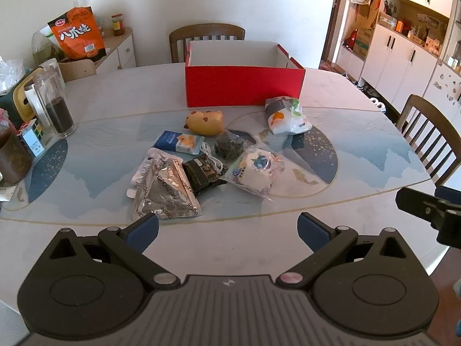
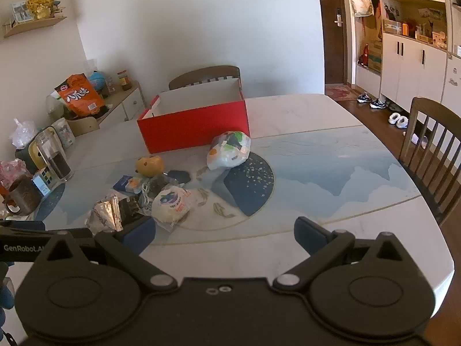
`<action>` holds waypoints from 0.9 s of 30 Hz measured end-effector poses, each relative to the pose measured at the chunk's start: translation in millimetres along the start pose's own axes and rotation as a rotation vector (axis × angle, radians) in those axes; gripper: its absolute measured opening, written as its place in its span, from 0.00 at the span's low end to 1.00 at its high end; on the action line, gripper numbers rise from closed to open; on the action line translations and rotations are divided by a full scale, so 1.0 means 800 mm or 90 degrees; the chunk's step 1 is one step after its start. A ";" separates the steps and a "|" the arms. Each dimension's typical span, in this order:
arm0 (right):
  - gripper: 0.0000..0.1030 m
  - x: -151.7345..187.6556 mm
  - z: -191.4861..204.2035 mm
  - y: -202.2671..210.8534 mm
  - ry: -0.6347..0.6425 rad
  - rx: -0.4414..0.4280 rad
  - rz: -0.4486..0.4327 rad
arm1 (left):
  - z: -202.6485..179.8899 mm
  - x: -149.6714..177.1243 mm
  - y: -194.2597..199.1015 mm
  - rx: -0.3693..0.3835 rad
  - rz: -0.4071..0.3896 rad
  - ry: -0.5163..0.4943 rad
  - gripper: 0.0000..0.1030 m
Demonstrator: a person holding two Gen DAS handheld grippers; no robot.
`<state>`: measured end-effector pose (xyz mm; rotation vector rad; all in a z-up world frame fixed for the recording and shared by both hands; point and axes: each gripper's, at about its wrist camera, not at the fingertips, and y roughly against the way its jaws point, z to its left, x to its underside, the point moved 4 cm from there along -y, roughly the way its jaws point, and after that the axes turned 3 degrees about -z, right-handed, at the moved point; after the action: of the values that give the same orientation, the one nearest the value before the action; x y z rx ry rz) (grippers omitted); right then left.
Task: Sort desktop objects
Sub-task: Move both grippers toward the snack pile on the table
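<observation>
An open red box (image 1: 243, 88) (image 2: 193, 125) stands at the table's far side and looks empty. In front of it lies a pile: a yellow toy (image 1: 205, 121) (image 2: 149, 165), a blue tissue pack (image 1: 180, 142), a silver triangular packet (image 1: 165, 193) (image 2: 105, 216), a dark snack bar (image 1: 201, 174), a white cable (image 1: 210, 155), a wrapped bun (image 1: 255, 170) (image 2: 171, 203) and a white plastic bag (image 1: 286, 116) (image 2: 229, 150). My left gripper (image 1: 227, 232) is open and empty, just short of the silver packet. My right gripper (image 2: 224, 238) is open and empty, right of the pile.
Glass jars (image 1: 56, 106), a mug (image 2: 21, 196), a cube puzzle (image 1: 31, 135) and an orange snack bag (image 1: 76, 33) crowd the table's left side. Wooden chairs stand behind the box (image 1: 206, 36) and at the right edge (image 2: 429, 155). The right gripper shows in the left wrist view (image 1: 432, 210).
</observation>
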<state>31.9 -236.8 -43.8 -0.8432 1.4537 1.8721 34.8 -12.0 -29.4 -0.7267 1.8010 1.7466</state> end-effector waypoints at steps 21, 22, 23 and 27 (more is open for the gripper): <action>1.00 -0.013 0.003 -0.021 0.055 -0.037 -0.033 | 0.029 -0.019 -0.011 -0.027 -0.083 0.019 1.00; 1.00 -0.012 0.006 -0.022 0.062 -0.035 -0.033 | 0.031 -0.019 -0.012 -0.032 -0.088 0.013 1.00; 1.00 -0.012 0.009 -0.023 0.069 -0.035 -0.036 | 0.033 -0.020 -0.013 -0.031 -0.092 0.010 1.00; 0.97 -0.010 0.022 -0.038 0.088 -0.029 -0.020 | 0.042 -0.021 -0.026 -0.008 -0.092 0.004 1.00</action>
<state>58.7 -214.2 -52.2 -1.0300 1.4753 1.8610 61.2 21.6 -33.6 -0.8469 1.6994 1.6638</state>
